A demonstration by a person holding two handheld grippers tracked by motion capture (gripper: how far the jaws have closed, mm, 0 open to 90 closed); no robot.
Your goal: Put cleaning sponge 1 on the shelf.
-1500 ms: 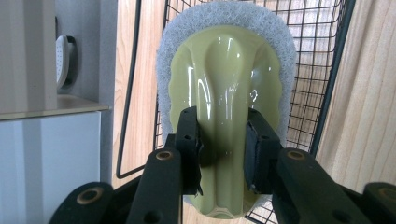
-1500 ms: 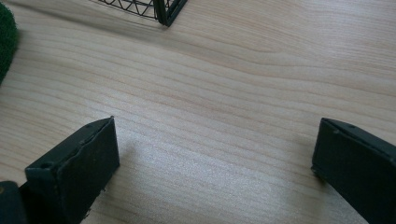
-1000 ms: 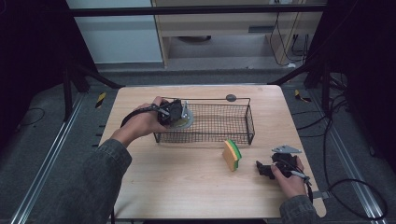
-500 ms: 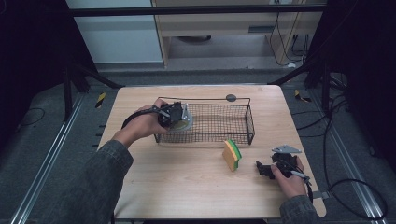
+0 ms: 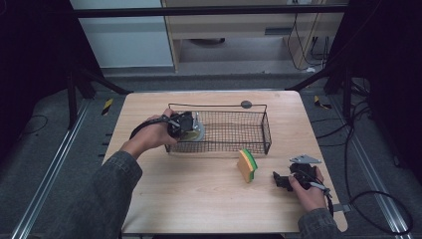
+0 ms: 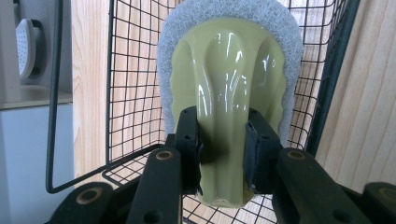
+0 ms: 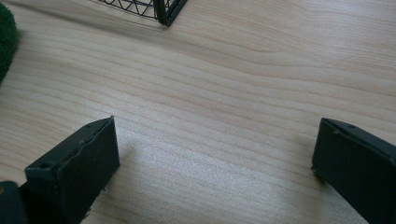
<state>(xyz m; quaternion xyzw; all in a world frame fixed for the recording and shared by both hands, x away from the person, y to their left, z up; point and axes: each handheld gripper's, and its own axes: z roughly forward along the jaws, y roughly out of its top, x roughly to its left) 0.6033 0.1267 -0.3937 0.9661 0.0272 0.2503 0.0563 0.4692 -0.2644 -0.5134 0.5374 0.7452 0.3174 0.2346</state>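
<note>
My left gripper is shut on a scrubber with a glossy pale green handle and a grey-white pad. It holds the scrubber at the left end of the black wire basket. In the left gripper view both pads press the sides of the scrubber's handle, and the basket mesh lies behind it. My right gripper rests open on the wooden table at the front right. Bare wood lies between its jaws.
A yellow and green sponge stands on edge just in front of the basket's right end; its green edge and a basket corner are in the right gripper view. A small dark round disc lies behind the basket.
My left gripper has sunk a little with the scrubber into the basket's left end. The right gripper has stayed in place.
</note>
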